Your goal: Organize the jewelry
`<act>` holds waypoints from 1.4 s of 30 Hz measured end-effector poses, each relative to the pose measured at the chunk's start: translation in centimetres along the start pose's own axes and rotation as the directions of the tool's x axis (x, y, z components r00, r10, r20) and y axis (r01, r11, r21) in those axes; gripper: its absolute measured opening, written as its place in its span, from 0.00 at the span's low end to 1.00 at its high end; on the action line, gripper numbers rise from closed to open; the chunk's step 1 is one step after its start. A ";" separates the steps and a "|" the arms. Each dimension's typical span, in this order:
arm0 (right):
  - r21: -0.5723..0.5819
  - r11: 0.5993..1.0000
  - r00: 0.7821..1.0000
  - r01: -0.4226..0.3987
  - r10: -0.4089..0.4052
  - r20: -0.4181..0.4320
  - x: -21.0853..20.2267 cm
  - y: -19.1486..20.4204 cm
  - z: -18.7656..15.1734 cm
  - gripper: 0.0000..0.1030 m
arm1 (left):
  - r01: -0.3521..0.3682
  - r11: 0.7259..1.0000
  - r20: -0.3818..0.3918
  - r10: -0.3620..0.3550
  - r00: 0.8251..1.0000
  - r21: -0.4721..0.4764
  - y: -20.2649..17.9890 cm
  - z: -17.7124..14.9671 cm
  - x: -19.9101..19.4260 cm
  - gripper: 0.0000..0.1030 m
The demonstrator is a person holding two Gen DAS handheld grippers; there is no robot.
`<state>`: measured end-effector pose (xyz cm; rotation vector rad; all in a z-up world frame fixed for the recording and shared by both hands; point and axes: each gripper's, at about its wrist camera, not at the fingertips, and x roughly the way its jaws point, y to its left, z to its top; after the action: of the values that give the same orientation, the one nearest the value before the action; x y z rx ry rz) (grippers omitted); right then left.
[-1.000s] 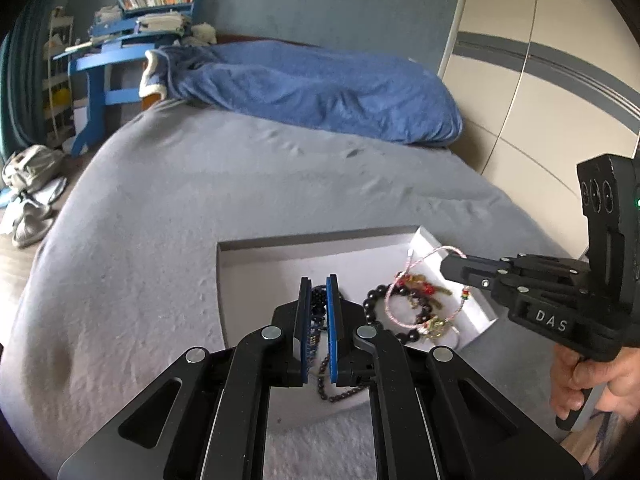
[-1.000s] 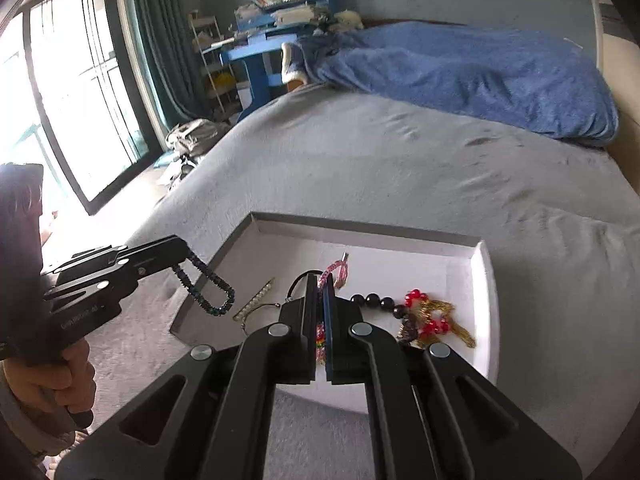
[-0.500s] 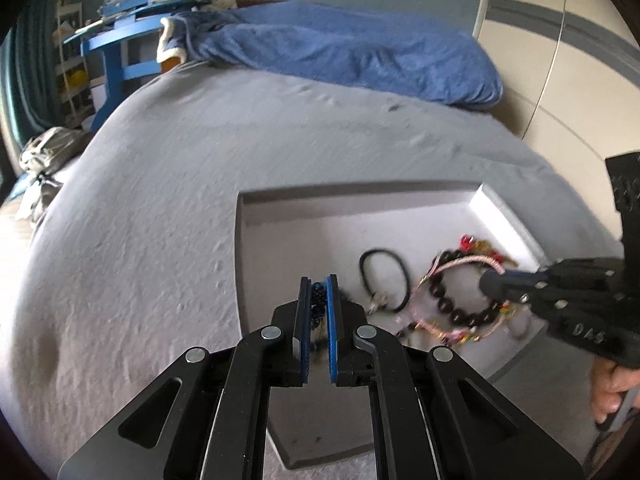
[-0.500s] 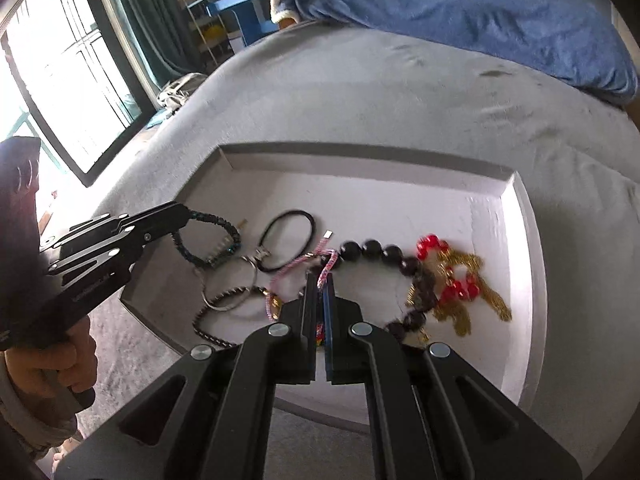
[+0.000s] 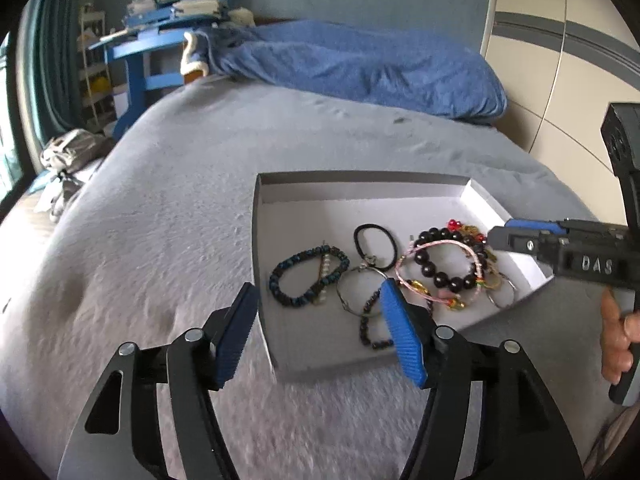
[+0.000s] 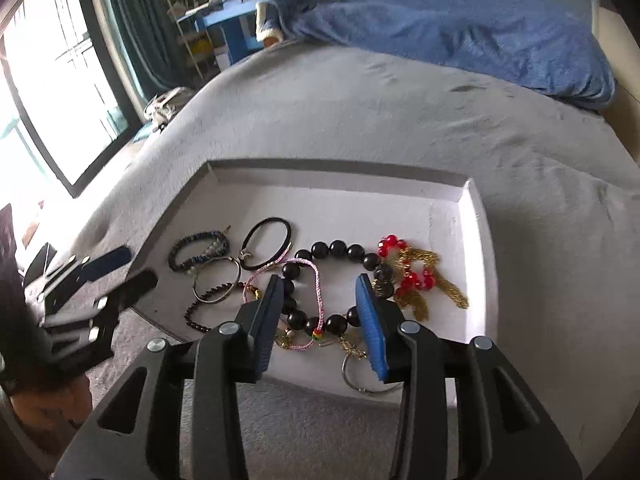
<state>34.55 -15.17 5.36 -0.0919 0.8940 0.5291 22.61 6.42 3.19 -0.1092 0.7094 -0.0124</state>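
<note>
Both tools, left tool (image 5: 318, 330) and right tool (image 6: 320, 318), have just opened, holding nothing. The black bead bracelet (image 6: 336, 280) in the tray (image 6: 478, 240) looks floppy and slippery; pinch one bead.

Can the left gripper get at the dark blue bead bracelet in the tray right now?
Probably yes. The left gripper is open, jaws just opened, nothing between them; the dark blue bead bracelet lies just ahead in the tray, only a pale bead strand across it.

1. A grey bed (image 5: 180, 208) fills the room, with a blue duvet (image 5: 360, 68) bunched at its far end.
2. A blue shelf unit (image 5: 136, 60) holds books.
3. Daylight floods through the window (image 6: 52, 80) beside teal curtains (image 6: 132, 20).
</note>
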 end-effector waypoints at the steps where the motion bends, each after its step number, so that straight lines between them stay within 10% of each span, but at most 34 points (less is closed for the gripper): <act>1: -0.002 1.000 1.000 0.009 -0.009 0.019 -0.6 0.1 -0.2 0.42 | -0.001 1.000 0.002 0.001 1.000 0.000 -0.1 -0.1 -0.2 0.65; 17: 0.036 0.998 0.959 0.049 -0.057 0.278 -5.8 1.8 -5.2 0.79 | -0.068 0.998 0.177 0.068 0.982 -0.005 -1.2 -2.4 -4.8 0.87; 42: 0.062 0.984 0.877 0.167 -0.177 0.446 -7.0 0.3 -11.2 0.93 | -0.051 0.998 0.234 0.040 0.972 0.043 -3.2 -4.9 -4.7 0.95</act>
<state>22.79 -20.98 3.66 -0.0260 0.4299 0.3511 15.94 2.99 2.94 -0.0463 0.4765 0.0269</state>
